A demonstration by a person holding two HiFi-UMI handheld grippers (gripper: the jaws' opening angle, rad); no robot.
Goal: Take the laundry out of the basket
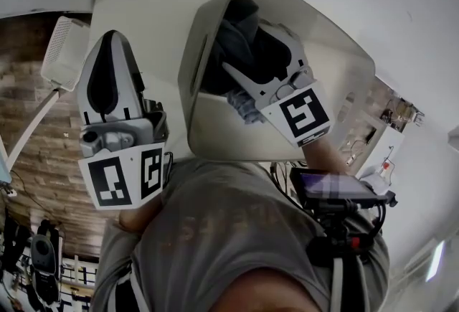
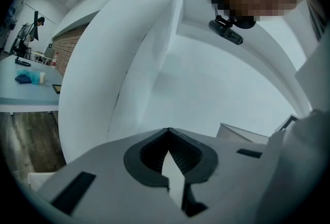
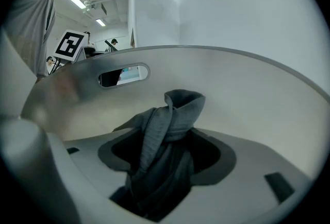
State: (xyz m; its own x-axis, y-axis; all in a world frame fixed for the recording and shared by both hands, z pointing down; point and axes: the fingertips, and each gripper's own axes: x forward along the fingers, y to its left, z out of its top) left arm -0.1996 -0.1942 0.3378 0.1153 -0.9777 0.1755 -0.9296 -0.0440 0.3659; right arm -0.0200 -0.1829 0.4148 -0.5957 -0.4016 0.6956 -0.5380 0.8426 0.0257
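A pale plastic laundry basket (image 1: 215,135) is tipped toward me in the head view. My right gripper (image 1: 247,63) reaches inside it. A dark grey piece of laundry (image 1: 240,31) is bunched round that gripper's front. In the right gripper view the grey cloth (image 3: 175,112) stands in a twisted peak between the jaws of the right gripper (image 3: 167,138). Those jaws are spread wide and the pads do not press on it. The basket wall (image 3: 237,94) curves behind. My left gripper (image 1: 107,52) hangs left of the basket, outside it. In its own view the left gripper (image 2: 168,133) has its tips together and holds nothing.
The basket has a slot handle (image 3: 122,74) in its far wall. White curved walls fill the left gripper view, with a table (image 2: 31,95) carrying small blue items far left. A white perforated object (image 1: 64,52) stands left of the left gripper. A dark device on a rig (image 1: 337,188) sits at my right side.
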